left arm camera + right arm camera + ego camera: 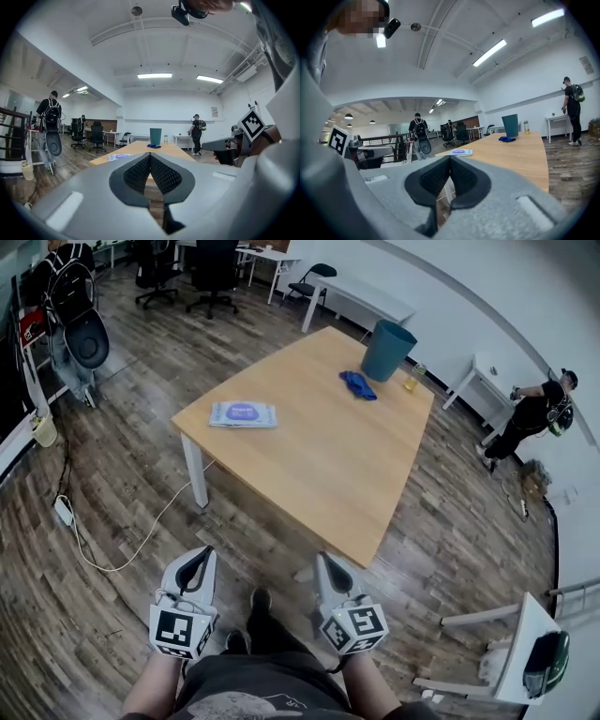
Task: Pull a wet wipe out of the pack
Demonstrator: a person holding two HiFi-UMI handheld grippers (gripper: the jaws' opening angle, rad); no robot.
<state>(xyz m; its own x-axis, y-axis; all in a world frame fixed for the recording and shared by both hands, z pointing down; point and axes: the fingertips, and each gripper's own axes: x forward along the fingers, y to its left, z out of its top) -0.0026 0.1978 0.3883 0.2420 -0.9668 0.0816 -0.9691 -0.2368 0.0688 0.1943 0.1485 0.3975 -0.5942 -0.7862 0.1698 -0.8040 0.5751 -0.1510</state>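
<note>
**Both jaws closed and empty, wipe pack well ahead on the table**

Near: left gripper [195, 559] and right gripper [328, 563] are held low in front of the person, over the wood floor [112, 615] and short of the table [328, 456]. Both jaws are closed, pads together, nothing between them; both gripper views agree.

Middle: the wet wipe pack [243, 414] lies flat near the table's left corner, well apart from both grippers. From the left jaws it sits at about 12 to 1 o'clock, from the right jaws about 11 o'clock. Left looks slightly nearer. The pack's long axis runs 9 to 3 across the head view. Purple oval label on top, print too small to read.

Far: blue cloth [357, 384], teal bin [388, 350] and small bottle [412, 379] at the table's far end, around 1 o'clock.

Pull not begun; an approach and opened jaws seem needed first.
</note>
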